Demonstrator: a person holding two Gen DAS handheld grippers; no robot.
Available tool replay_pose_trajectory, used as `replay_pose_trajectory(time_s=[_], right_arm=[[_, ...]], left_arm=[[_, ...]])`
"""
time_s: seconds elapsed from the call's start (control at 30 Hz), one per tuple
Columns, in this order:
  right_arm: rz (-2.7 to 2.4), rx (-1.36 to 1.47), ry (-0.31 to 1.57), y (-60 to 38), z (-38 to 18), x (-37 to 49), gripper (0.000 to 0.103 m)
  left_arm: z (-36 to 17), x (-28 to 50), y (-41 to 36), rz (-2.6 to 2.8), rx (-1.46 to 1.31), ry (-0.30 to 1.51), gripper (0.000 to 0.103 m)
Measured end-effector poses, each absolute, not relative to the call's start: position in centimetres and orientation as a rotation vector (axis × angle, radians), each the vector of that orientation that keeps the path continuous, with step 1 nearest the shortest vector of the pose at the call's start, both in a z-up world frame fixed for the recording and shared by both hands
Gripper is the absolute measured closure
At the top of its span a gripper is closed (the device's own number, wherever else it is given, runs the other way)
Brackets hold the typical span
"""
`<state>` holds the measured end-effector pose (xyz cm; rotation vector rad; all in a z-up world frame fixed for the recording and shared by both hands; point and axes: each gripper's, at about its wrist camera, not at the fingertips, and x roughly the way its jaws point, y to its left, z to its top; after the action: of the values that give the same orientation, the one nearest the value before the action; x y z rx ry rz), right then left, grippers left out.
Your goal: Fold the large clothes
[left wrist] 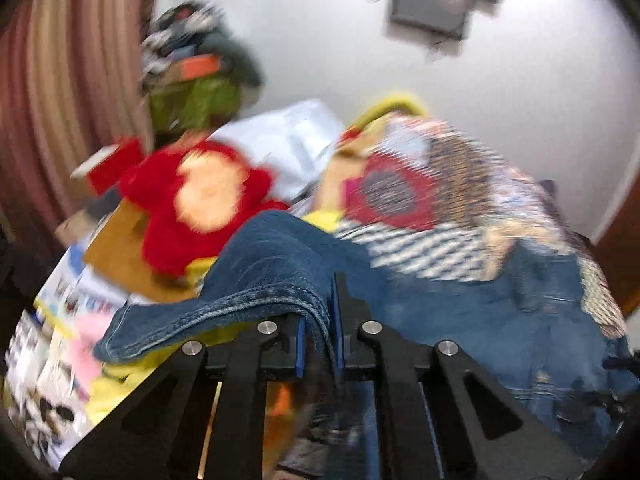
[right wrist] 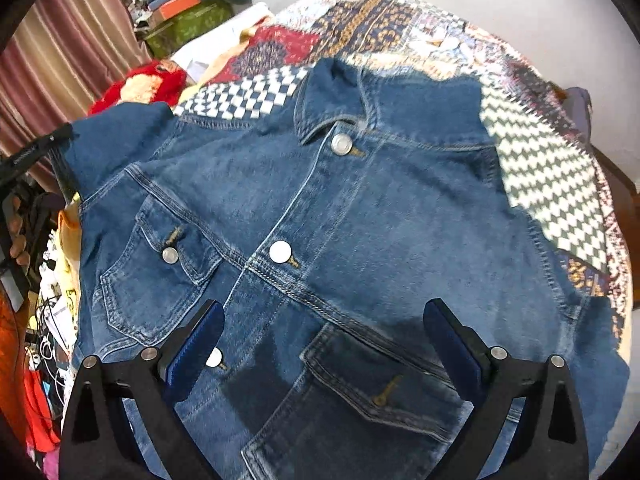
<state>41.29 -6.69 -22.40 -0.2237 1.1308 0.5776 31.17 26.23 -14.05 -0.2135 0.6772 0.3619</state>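
A blue denim jacket (right wrist: 320,208) lies front up, buttoned, on a patchwork quilt (right wrist: 540,160). My right gripper (right wrist: 324,316) is open and empty, its blue pads spread wide above the lower front of the jacket. My left gripper (left wrist: 320,320) is shut on a denim sleeve edge (left wrist: 248,300), which drapes over its left finger and hangs to the left. In the right wrist view the left gripper's black tip (right wrist: 40,152) shows at the jacket's left sleeve. The left wrist view is blurred by motion.
A red plush toy (left wrist: 200,208) lies left of the jacket beside a brown box (left wrist: 120,248) and papers. A green bag (right wrist: 188,24) with clutter stands by the striped curtain (right wrist: 80,40). A white wall and a dark mounted screen (left wrist: 432,4) are behind.
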Motion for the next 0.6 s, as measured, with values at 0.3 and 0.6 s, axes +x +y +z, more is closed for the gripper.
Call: replay_pose_trajectory(time_s=[0.3, 0.6], right_arm=[[0.561, -0.164, 1.066, -9.4, -18.7, 40.1, 0.003], [0.524, -0.123, 1.039, -12.7, -16.7, 39.3, 0.003]], left_arm=[[-18.3, 35.5, 18.8, 0.151, -0.177, 0.854, 0.093], [-28.1, 35.8, 19.3, 0.069, -0.438, 1.146, 0.093]])
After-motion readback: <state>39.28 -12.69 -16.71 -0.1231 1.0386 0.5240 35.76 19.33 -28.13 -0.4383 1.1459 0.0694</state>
